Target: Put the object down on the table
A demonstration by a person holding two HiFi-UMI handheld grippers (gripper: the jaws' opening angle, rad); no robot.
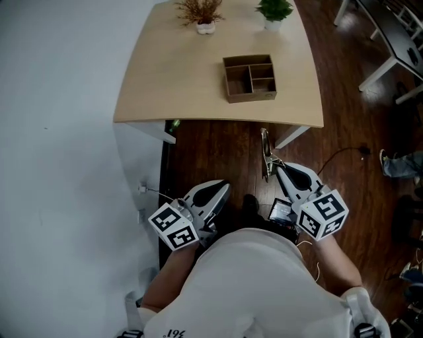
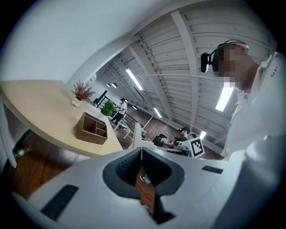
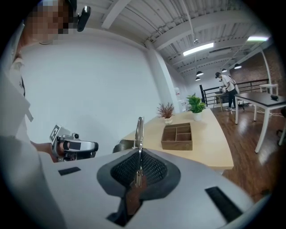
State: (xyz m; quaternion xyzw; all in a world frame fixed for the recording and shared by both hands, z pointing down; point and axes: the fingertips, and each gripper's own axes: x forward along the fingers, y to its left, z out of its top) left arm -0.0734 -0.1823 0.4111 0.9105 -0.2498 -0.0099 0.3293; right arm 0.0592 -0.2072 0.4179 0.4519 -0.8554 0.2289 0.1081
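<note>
A thin metal utensil (image 1: 266,153) sticks forward out of my right gripper (image 1: 276,166), whose jaws are shut on its lower end. It hangs over the dark wooden floor, just short of the near edge of the light wooden table (image 1: 192,86). In the right gripper view the utensil (image 3: 139,129) stands upright between the closed jaws of my right gripper (image 3: 139,153), with the table (image 3: 214,154) beyond it. My left gripper (image 1: 223,187) is held low by the person's body. Its jaws are shut with nothing between them, as the left gripper view shows of my left gripper (image 2: 142,150).
A brown wooden organiser box (image 1: 250,77) with compartments sits on the table's right half. Two small potted plants (image 1: 201,13) (image 1: 273,12) stand at the far edge. A white wall runs along the left. White desk legs (image 1: 386,63) and cables lie on the floor at the right.
</note>
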